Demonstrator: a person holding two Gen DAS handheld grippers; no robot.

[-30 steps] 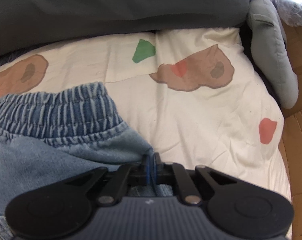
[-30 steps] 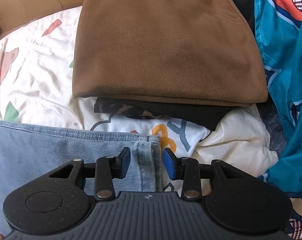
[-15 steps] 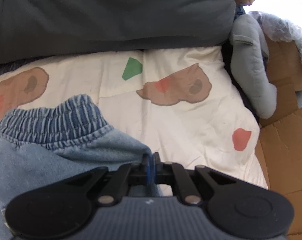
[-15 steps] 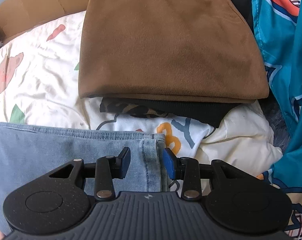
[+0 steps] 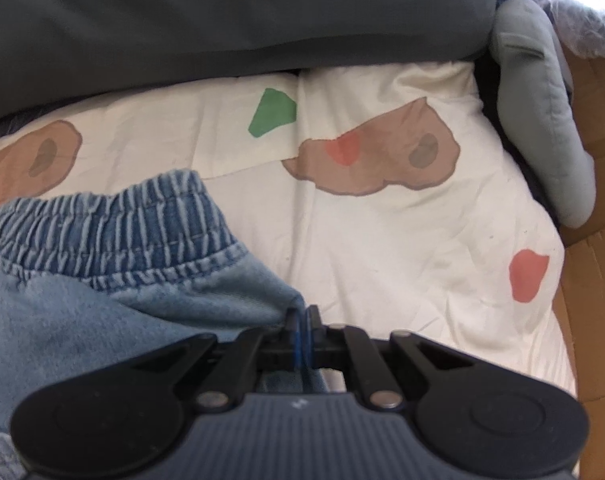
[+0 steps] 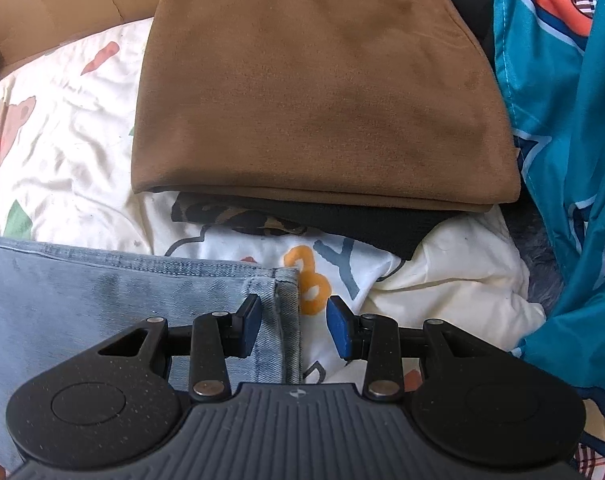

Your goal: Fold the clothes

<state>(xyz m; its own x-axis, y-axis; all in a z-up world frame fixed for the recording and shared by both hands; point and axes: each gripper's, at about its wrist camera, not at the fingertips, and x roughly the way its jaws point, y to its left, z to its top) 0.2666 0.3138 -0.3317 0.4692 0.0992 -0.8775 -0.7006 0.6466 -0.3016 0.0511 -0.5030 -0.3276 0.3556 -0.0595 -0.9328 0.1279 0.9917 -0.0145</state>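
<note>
- The jeans [image 5: 102,312] lie spread on the bed [image 5: 382,248], their elastic waistband [image 5: 110,224] bunched up toward the grey pillow [image 5: 222,20] at the bed's far edge.
- The left gripper [image 5: 301,330] has its fingers together, clamped on a pinch of denim just below the waistband's corner.
- The right gripper [image 6: 292,326] has its fingers apart, straddling the leg hem [image 6: 282,316] without gripping it; the hem lies flat near a folded brown garment [image 6: 322,88] stacked on a black one [image 6: 362,224].
- A teal printed cloth [image 6: 562,120] crowds the bed's right edge.
- Likely step: taking hold of both ends of the jeans so one can be carried over the other.
- To do it well, the right fingers should close on both layers of the hem, not only the top one.
- Keep the denim taut between the two grips so no crease sets in.
- Steer clear of the brown stack, which a swinging leg could drag askew.
</note>
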